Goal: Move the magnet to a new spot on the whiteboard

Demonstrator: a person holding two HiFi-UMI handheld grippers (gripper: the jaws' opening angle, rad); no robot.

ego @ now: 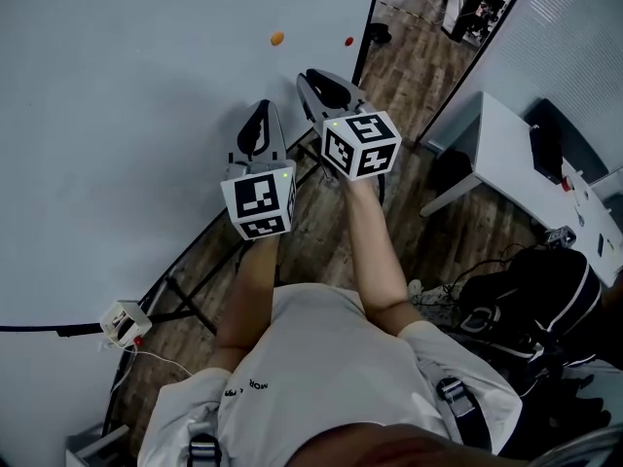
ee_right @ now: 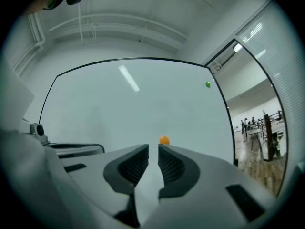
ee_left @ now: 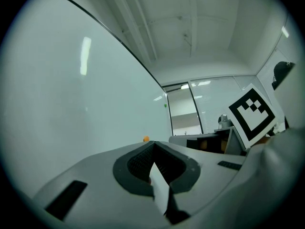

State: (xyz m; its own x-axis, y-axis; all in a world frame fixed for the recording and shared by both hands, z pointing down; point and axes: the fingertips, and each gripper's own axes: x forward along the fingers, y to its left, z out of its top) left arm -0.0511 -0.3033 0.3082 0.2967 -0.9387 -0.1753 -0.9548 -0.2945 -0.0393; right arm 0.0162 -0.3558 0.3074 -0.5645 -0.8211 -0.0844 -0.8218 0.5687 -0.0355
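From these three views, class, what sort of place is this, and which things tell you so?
Most likely an office or meeting room: a large whiteboard with small magnets on it, a white desk, and a wood floor running past what looks like a glass partition.

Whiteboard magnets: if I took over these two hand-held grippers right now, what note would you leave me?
Left gripper: jaws together, holding nothing.
Right gripper: jaws a narrow gap apart, nothing between them. It is aimed at the small round orange magnet, which sits on the large white whiteboard beyond its tips, apart from them.
Also on the board: a small red magnet and a small green magnet, both near the right edge.
Done: cannot tell whether a magnet has been moved yet.
Left: if not, probably grip the orange magnet and set it on a bare spot.
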